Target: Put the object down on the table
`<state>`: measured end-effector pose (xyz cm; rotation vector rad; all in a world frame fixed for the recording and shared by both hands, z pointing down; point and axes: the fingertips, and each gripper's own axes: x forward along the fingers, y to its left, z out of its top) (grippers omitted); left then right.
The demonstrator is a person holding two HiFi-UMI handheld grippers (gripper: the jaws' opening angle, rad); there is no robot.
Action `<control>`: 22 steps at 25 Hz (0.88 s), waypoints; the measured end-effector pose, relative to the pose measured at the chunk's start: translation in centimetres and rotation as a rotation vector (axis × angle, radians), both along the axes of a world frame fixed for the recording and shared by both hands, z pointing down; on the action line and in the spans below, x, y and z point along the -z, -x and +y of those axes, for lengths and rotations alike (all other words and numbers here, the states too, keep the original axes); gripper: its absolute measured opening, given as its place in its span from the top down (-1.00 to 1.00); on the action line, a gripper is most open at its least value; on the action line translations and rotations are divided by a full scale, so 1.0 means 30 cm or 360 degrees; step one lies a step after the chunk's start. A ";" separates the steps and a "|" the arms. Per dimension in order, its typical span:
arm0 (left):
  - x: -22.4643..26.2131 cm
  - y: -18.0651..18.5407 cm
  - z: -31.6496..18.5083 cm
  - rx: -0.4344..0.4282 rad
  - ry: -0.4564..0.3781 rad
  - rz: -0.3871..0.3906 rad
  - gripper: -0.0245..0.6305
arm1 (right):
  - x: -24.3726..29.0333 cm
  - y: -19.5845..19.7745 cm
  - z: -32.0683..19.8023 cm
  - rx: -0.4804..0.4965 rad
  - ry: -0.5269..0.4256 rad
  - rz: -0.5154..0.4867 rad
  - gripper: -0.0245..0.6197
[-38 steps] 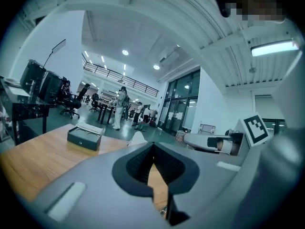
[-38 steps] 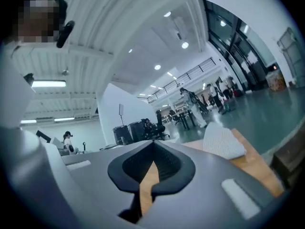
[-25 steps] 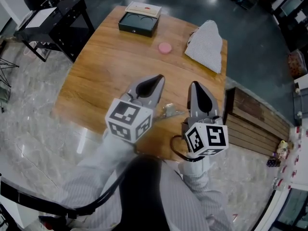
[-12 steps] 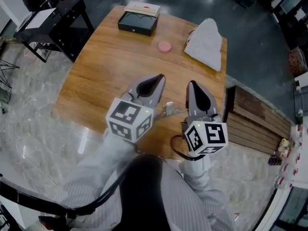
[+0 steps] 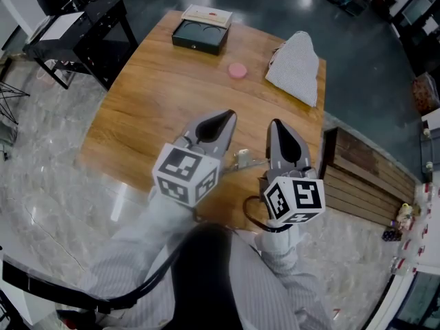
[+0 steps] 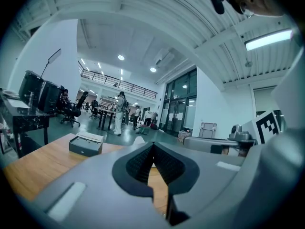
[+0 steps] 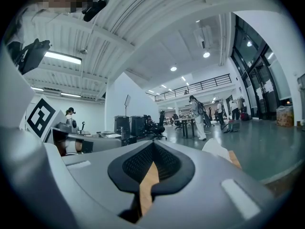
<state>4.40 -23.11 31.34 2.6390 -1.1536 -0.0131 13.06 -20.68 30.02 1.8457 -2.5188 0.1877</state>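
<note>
On the left gripper [image 6: 153,145] we see the two fingers closed tip to tip with nothing between them. Their black ribbed pads [image 6: 138,163] meet at the top and leave only a narrow slit lower down, where the table's wood shows through. The right gripper [image 7: 153,144] is the same: its ribbed pads [image 7: 167,162] are pressed together and grip nothing. Both shells are smooth grey plastic tapering to a point, and each carries a white marker cube [image 5: 185,174] with black squares at its rear, ahead of the person's pale striped sleeves [image 5: 148,253].

In the head view both grippers hover over the near edge of the table [image 5: 151,102], a honey-coloured wooden top with visible grain and rounded corners. On the table near that edge, between the two grippers, lies a small pale object [image 5: 242,159]. It is too small for us to name, and we cannot tell whether it touches either shell.

At the table's far edge sits a flat black case [image 5: 199,35] with two round recesses, and a pale flat box [image 5: 205,14] lies just behind it. Toward the table's far right corner lies a folded cloth [image 5: 294,64] in a fine check. A small pink disc [image 5: 237,70] rests between the cloth and the case, apart from both. Off the table's right edge stands a slatted wooden bench [image 5: 361,177], and off its far left corner a black desk [image 5: 93,26]. Veined marble floor [image 5: 41,177] surrounds the table.
</note>
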 end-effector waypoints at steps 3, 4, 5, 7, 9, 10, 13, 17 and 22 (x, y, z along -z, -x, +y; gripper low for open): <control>-0.001 0.003 0.002 0.0002 0.0001 0.0001 0.93 | -0.005 -0.001 0.001 -0.0010 -0.0014 -0.0014 0.89; -0.001 0.003 0.002 0.0001 0.0000 0.0002 0.93 | -0.006 -0.001 0.001 -0.0011 -0.0015 -0.0017 0.89; 0.000 0.003 0.003 0.0000 0.0000 0.0003 0.93 | -0.006 0.000 0.001 -0.0009 -0.0014 -0.0019 0.89; 0.002 0.004 0.004 -0.0002 -0.0002 0.0003 0.93 | -0.004 0.004 0.003 -0.0004 -0.0010 -0.0018 0.89; 0.004 0.004 0.006 -0.0003 -0.0003 0.0000 0.93 | -0.003 0.007 0.004 -0.0003 -0.0009 -0.0016 0.89; 0.004 0.004 0.007 -0.0005 -0.0003 -0.0001 0.93 | -0.004 0.006 0.006 -0.0005 -0.0011 -0.0017 0.89; 0.002 0.006 0.013 -0.0008 -0.0004 0.0000 0.93 | -0.008 0.005 0.011 -0.0010 -0.0013 -0.0015 0.89; -0.001 0.014 0.017 -0.0006 0.0002 0.0001 0.93 | -0.010 0.005 0.017 -0.0016 -0.0007 -0.0012 0.89; -0.005 0.015 0.024 -0.0008 0.0006 -0.0004 0.93 | -0.015 0.007 0.022 -0.0015 -0.0002 -0.0018 0.89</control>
